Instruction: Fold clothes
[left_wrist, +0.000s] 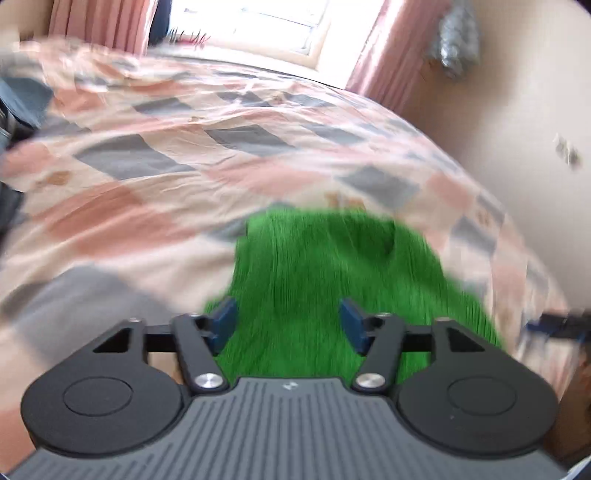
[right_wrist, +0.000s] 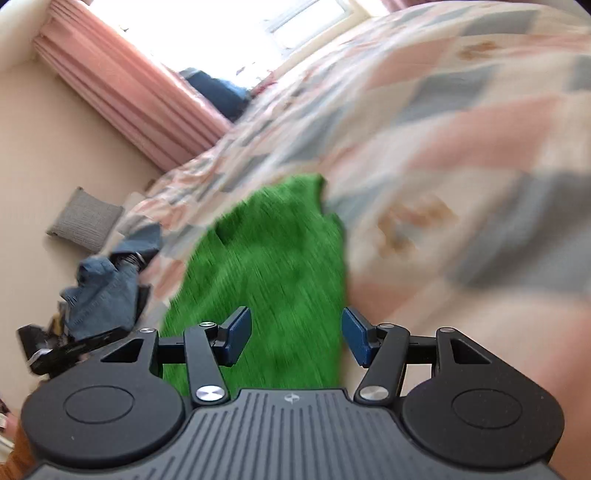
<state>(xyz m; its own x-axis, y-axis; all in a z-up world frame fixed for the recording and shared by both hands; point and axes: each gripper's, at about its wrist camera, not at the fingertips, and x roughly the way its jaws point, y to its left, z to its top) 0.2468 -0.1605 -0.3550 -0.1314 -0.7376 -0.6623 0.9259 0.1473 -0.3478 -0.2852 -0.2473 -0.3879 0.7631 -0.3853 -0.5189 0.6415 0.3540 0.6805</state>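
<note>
A bright green knitted garment (left_wrist: 332, 269) lies on a bed with a pink, grey and cream patchwork cover (left_wrist: 155, 155). My left gripper (left_wrist: 290, 323) is open, its blue pads spread over the near part of the green garment, holding nothing. In the right wrist view the same green garment (right_wrist: 273, 266) lies on the cover (right_wrist: 461, 147). My right gripper (right_wrist: 295, 336) is open over the garment's near end, empty. Both views are blurred by motion. The other gripper shows as a dark blurred shape at the right edge of the left wrist view (left_wrist: 557, 325).
Pink curtains (right_wrist: 140, 96) and a bright window stand behind the bed. A grey cushion (right_wrist: 85, 218) leans on the wall. Blue denim clothes (right_wrist: 107, 288) lie heaped at the bed's left side, with dark items below them. A cream wall (left_wrist: 517, 110) runs along the right.
</note>
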